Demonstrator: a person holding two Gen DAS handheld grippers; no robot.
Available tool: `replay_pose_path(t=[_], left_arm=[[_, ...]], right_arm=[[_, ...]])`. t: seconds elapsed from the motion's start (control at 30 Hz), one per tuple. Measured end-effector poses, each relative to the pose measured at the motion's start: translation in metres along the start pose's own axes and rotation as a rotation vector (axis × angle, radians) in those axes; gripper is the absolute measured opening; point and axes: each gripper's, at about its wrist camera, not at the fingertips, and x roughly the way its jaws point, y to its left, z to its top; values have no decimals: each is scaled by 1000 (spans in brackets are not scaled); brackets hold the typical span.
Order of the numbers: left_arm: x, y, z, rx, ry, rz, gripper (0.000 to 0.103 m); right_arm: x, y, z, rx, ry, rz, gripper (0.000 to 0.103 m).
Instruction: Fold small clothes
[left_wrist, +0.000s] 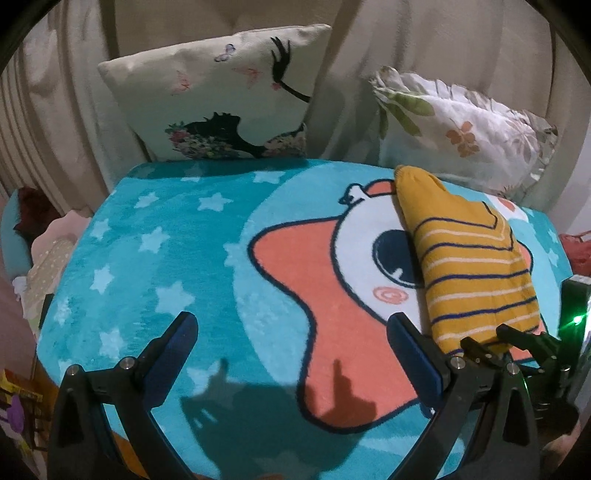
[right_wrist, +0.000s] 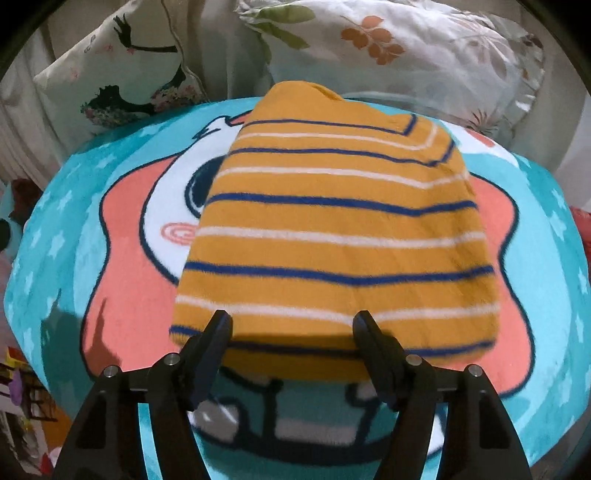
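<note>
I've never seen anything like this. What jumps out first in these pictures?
A mustard striped sweater, folded, lies on a turquoise cartoon blanket, with the open right gripper at its near edge. The left gripper hangs open over the blanket beside it. Two printed pillows stand behind.

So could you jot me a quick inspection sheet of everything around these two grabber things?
Surface: fluffy teal rug with pale stars and a cartoon star face, covering the work area.
Job's things: mustard-yellow knitted garment with navy and white stripes, lying folded on the rug.
Clutter: bundled fabrics at the far left edge, too blurred to identify.
Grippers: left gripper open, over bare rug; right gripper open, fingertips at the garment's near edge.
Cables: nothing seen.
Surroundings: cream cushion printed with a black dancer figure, white leaf-print pillow, beige curtain behind.
</note>
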Motion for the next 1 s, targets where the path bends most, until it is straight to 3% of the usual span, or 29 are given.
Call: replay_pose_path(t=[0.13,0.2,0.3,0.4,0.6,0.7,0.8,0.9,1.0], left_arm=[[5,-6,-2,15,18,-28,102],[7,-10,-3,27,27,-39,102],[10,-18,-5,40,39,-51,102],[10,-23,-5,44,46,-57,102],[11,-38,-7,30,62,-46,102],[11,-49,-7,19,74,-36,102],[10,-64,-10,13,88,-36,102],[11,-81,-14,13,104,-36,102],[12,-99,-18,18,121,-51,102]], right_arm=[[-19,-13,4,71,-11,-5,77],[-32,-21,7,111,-52,-28,93],[-52,-30,5,134,-167,-190,101],[-54,-34,6,93,-163,-289,100],[-36,-43,13,113,-115,-58,88],[-11,-52,11,102,-35,-60,87],[-3,-79,-1,128,18,-126,87],[-15,-113,-9,224,13,-69,88],[-28,-133,-11,233,-17,-107,88]])
